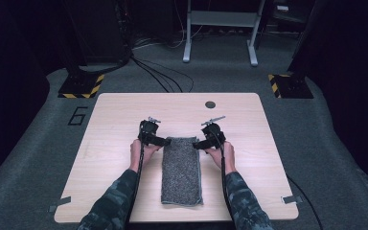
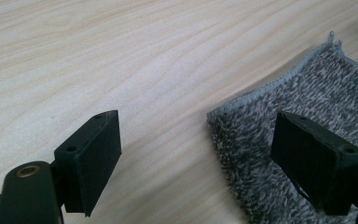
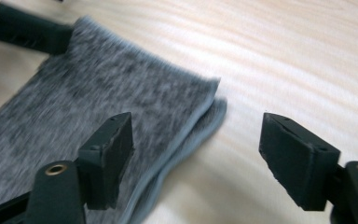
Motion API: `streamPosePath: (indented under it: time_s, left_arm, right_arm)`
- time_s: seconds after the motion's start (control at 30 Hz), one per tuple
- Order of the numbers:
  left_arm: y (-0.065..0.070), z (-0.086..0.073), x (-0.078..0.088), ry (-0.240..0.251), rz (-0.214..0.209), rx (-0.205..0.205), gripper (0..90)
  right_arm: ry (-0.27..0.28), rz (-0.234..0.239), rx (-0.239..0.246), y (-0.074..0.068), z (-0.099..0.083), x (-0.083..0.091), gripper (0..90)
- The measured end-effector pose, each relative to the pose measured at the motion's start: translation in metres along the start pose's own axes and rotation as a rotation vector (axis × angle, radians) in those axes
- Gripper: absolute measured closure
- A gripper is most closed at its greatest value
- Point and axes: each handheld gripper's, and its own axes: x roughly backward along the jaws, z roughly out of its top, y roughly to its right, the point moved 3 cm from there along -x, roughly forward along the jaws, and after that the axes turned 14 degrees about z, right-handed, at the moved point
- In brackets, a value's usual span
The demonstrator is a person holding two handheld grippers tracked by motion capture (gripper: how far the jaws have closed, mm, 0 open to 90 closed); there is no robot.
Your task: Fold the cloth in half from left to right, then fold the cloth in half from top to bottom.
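1. A folded grey towel (image 1: 181, 169) is being shown lying flat at the centre of the high view, on the wooden bench (image 1: 110, 158), its long side running up the frame.
2. The left claw (image 1: 165, 142) is being held spread at the towel's upper left corner; nothing is being pinched, one jaw over bare wood, the other over the pile.
3. The right claw (image 1: 197, 144) is being held spread at the upper right corner, straddling the layered edge without pressing it.
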Motion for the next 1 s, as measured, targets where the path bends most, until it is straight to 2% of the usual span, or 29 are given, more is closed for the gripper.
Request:
streamPosePath:
  time_s: [0.1, 0.2, 0.3, 0.4, 0.43, 0.57, 0.67, 0.73, 0.83, 1.0]
  left_arm:
    - [0.002, 0.002, -0.001, 0.004, 0.006, -0.002, 17.8]
    - [0.006, 0.004, -0.002, -0.006, -0.005, -0.011, 20.6]
    - [0.008, 0.004, -0.004, -0.007, -0.010, -0.032, 24.0]
    - [0.011, 0.003, -0.006, -0.013, -0.016, -0.028, 30.5]
    - [0.012, 0.002, -0.006, -0.011, -0.016, -0.038, 31.5]
    - [0.018, 0.000, -0.007, -0.020, -0.022, -0.063, 41.5]
    - [0.022, -0.002, -0.006, -0.010, -0.022, -0.072, 48.2]
    - [0.024, -0.003, -0.005, -0.006, -0.011, -0.092, 51.4]
    - [0.027, -0.003, -0.005, -0.008, -0.006, -0.109, 58.6]
    - [0.030, -0.004, -0.004, -0.002, -0.020, -0.107, 76.2]
  right_arm:
    - [-0.018, -0.029, -0.013, 0.004, 0.008, -0.011, 32.6]
    - [-0.040, -0.036, -0.027, 0.007, 0.013, -0.019, 37.8]
    - [-0.064, -0.050, -0.023, 0.007, 0.013, -0.027, 43.6]
    - [-0.074, -0.053, -0.025, 0.008, 0.012, -0.032, 49.7]
    - [-0.067, -0.053, -0.022, 0.008, 0.012, -0.032, 52.4]
    - [-0.068, -0.068, -0.010, 0.008, 0.012, -0.031, 64.2]
    - [-0.078, -0.071, 0.006, 0.008, 0.011, -0.030, 70.8]
    - [-0.076, -0.078, 0.017, 0.008, 0.010, -0.030, 73.7]
    - [-0.065, -0.074, 0.015, 0.006, 0.009, -0.031, 79.9]
    - [-0.062, -0.054, -0.002, 0.005, 0.009, -0.031, 85.1]
